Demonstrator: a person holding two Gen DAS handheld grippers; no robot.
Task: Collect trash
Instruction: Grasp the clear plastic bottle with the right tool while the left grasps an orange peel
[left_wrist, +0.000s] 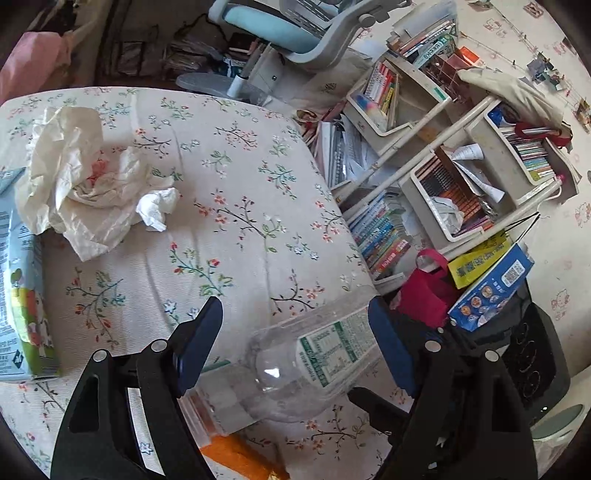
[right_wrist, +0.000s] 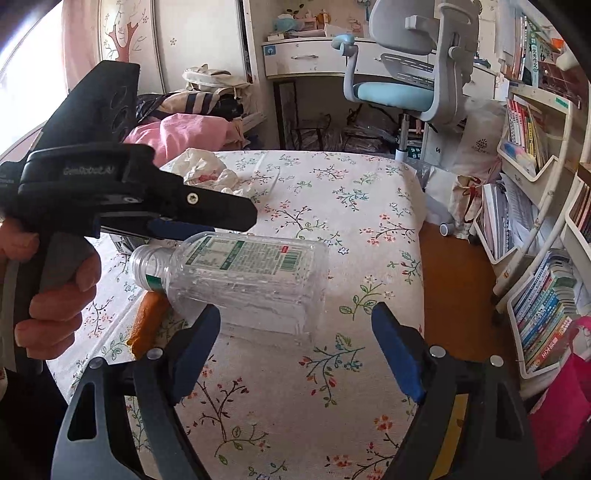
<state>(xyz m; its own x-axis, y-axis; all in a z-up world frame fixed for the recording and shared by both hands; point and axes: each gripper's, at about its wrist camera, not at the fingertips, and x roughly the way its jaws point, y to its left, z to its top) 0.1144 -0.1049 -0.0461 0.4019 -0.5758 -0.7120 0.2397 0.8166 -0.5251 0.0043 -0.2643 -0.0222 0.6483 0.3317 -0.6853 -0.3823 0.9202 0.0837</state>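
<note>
An empty clear plastic bottle (right_wrist: 243, 280) lies on its side on the bed (right_wrist: 332, 192), which is covered with a floral cloth. The bottle has no cap, and its open neck points toward the person's left. Lying flat, it offers its long body to a sideways grasp, which suits a two-finger tool better than the narrow neck would.

The left tool (left_wrist: 295, 343) is wide open. In the left wrist view the bottle body sits between the two blue pads (left_wrist: 201, 343), with its green-printed label close to the right-hand pad. Whether that pad touches the label cannot be told. The other pad stands clear of the bottle. In the right wrist view the left tool reaches in from the side, above the neck end of the bottle. The judgement is that this tool is positioned to close on the bottle but does not yet grip it.

The right tool (right_wrist: 295, 343) is also wide open and holds nothing. It hovers above the cloth just short of the base end of the bottle, apart from it.

Other trash remains on the bed: a crumpled cream paper wrapper (left_wrist: 70, 177), a small white tissue wad (left_wrist: 157, 206) touching it, and a printed carton (left_wrist: 22, 280) lying at the edge of the left wrist view. An orange item (right_wrist: 146, 317) shows partly beneath the bottle neck; its nature is unclear.

No bin or bag for the trash can be identified with certainty.
</note>
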